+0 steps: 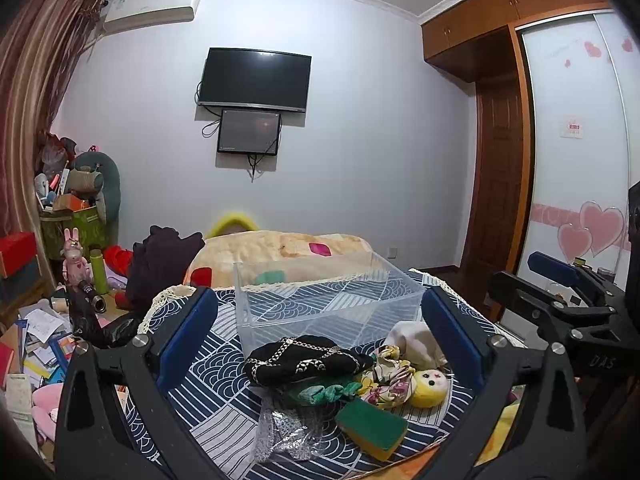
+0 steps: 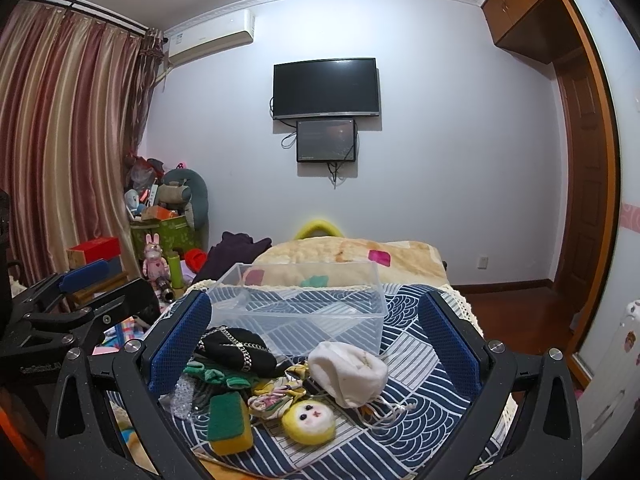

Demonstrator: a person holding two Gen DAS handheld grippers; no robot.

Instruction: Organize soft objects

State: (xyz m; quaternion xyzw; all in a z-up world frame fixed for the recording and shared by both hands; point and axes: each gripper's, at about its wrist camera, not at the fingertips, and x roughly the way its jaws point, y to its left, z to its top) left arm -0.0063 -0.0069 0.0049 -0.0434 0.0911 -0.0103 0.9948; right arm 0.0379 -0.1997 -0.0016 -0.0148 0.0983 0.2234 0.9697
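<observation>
Clear bin (image 1: 332, 304): set on the blue patterned cloth (image 1: 224, 408); nothing is seen inside it but the cloth pattern through its walls.
Soft pile: gathered on the cloth just in front of the clear bin, on the camera side.
Black beaded piece (image 1: 304, 362): laid against the bin's front wall, at the left of the pile.
White pouch (image 2: 350, 372): placed right of the black piece, close to the bin's front wall, its drawstrings trailing on the cloth.
Green fabric (image 1: 324, 392): tucked under the black piece, nearer the camera than the bin.
Floral fabric (image 2: 276, 394): bunched between the green fabric and the white pouch.
Yellow plush face (image 2: 308, 422): laid further from the bin than the floral fabric, touching it.
Green-and-yellow sponge (image 1: 372, 428): at the pile's near edge, furthest from the bin.
Clear plastic wrap (image 1: 280, 432): beside the sponge, left of it.
Left gripper (image 1: 320, 332): spread wide, nothing held; the pile is framed between its blue pads, with the bin beyond.
Right gripper (image 2: 320, 332): likewise spread wide and holding nothing; the pile and bin are seen between its fingers.
</observation>
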